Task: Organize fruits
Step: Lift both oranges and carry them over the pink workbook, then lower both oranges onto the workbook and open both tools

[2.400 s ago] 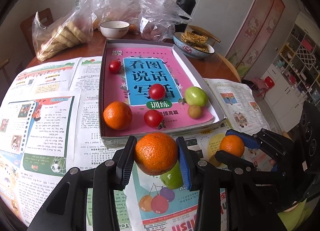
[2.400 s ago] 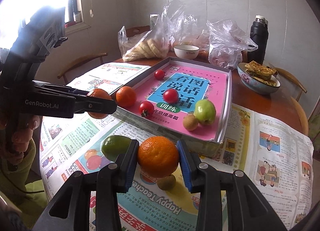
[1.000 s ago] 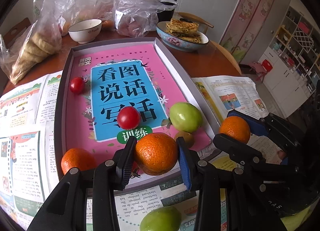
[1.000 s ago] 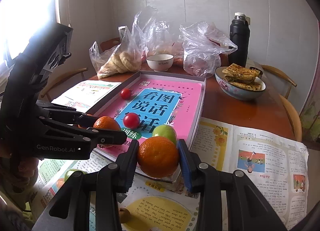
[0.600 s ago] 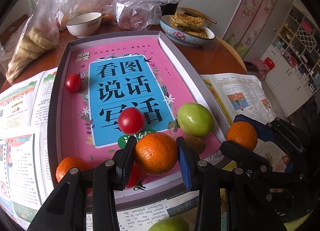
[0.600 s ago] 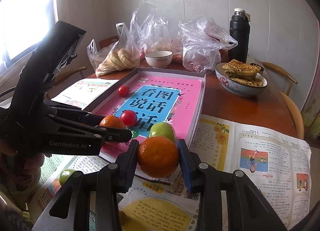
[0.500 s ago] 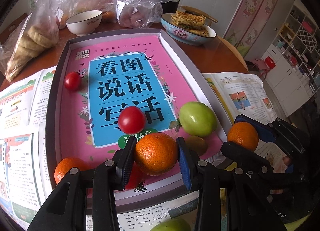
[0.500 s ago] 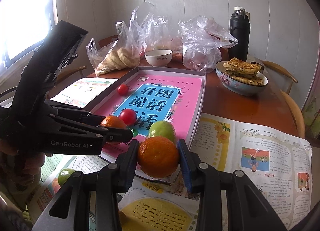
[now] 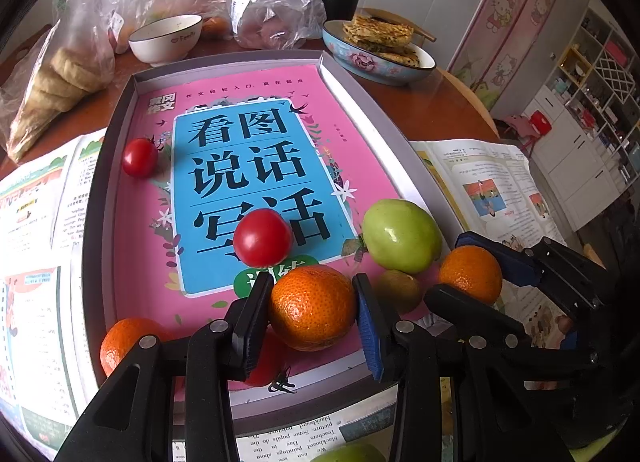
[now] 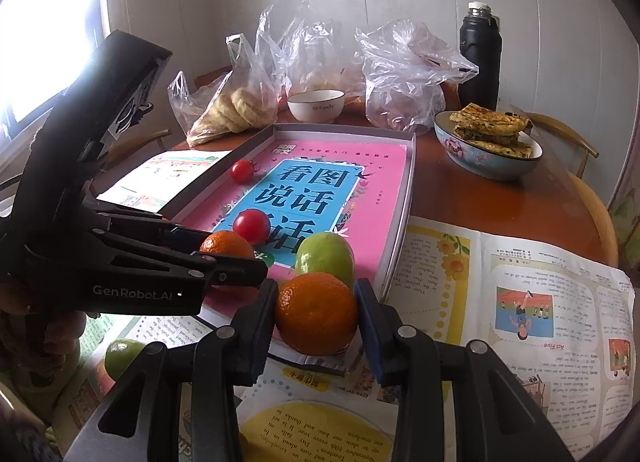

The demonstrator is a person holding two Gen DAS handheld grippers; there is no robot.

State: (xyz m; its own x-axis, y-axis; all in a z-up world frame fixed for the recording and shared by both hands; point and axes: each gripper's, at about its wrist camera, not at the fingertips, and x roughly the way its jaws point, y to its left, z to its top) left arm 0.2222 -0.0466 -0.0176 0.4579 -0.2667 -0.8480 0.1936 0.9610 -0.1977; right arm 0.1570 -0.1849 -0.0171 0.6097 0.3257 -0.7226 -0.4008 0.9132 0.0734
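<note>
Over the near end of the tray (image 9: 352,101), both sets of jaws are gripping oranges, the left gripper (image 9: 314,308) sitting farther inside than the right gripper (image 10: 316,312).

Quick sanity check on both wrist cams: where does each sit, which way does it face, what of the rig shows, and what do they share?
Left wrist: behind the left gripper, facing down over the tray; its fingers clamp an orange; right gripper at right.
Right wrist: behind the right gripper, facing across the table toward the wall; its fingers clamp a second orange; left gripper at left.
Shared: tray, green fruit, both oranges.
</note>
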